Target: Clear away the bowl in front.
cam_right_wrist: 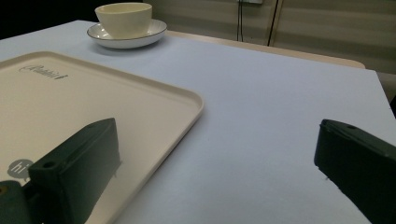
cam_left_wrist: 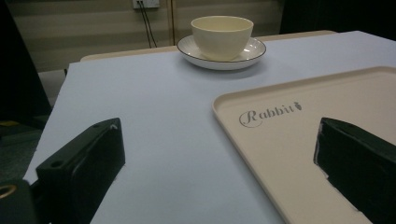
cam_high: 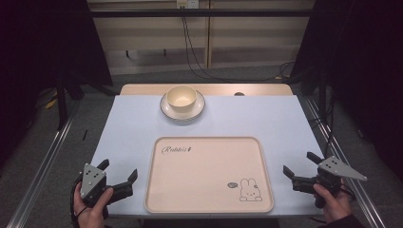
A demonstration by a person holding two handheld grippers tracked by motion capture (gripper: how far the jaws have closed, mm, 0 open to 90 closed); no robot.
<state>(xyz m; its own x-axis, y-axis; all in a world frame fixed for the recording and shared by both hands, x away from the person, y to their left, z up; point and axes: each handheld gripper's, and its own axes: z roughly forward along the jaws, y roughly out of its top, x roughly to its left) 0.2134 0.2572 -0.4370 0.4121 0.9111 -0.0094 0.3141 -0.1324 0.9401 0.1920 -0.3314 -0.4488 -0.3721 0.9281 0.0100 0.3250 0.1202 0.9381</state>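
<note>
1. My left gripper (cam_high: 119, 171) hovers at the near left corner of the tabletop (cam_high: 128, 123), just beside the tray (cam_high: 209, 173); its fingers (cam_left_wrist: 81, 158) are spread wide with nothing between them.
2. The tray lies bare in the middle. Beyond it, at the far edge, the bowl (cam_high: 181, 98) sits on its saucer (cam_high: 166, 110), untouched.
3. My right gripper (cam_high: 302, 166) hovers at the tray's right, fingers (cam_right_wrist: 74, 163) apart and empty too.
4. I judge nothing is done yet: reaching for the bowl and saucer is all still ahead.
</note>
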